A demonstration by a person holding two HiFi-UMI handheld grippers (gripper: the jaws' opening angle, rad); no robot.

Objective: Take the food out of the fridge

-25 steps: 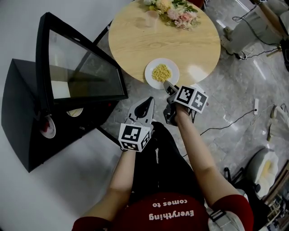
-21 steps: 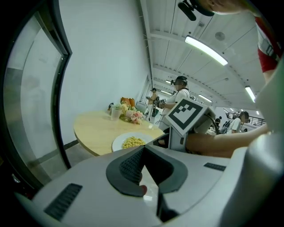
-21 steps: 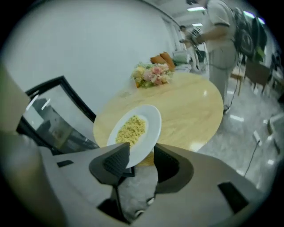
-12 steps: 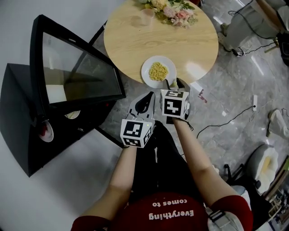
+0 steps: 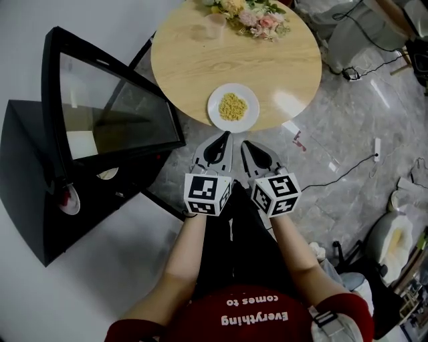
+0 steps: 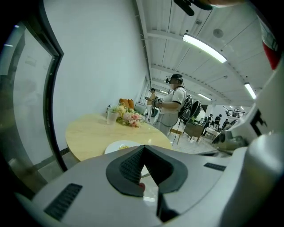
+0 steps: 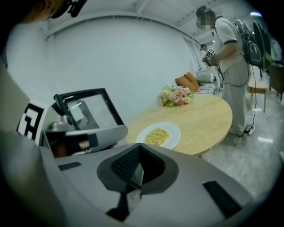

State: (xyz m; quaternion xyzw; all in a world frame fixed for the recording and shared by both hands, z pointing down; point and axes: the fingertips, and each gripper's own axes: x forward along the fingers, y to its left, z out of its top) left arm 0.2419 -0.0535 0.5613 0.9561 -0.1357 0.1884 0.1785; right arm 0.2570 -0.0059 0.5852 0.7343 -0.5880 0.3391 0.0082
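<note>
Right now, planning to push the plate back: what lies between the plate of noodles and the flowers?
Only bare tabletop lies between the plate and the flowers, as the head view shows.

Red short-sleeved shirt with white lettering, black trousers; grey left gripper and right gripper bear black-and-white marker cubes.

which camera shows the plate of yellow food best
The head view: it looks down on the plate, showing its full rim and the yellow food. The right gripper view shows the plate whole but at a slant; the left gripper view catches only a sliver of rim.
</note>
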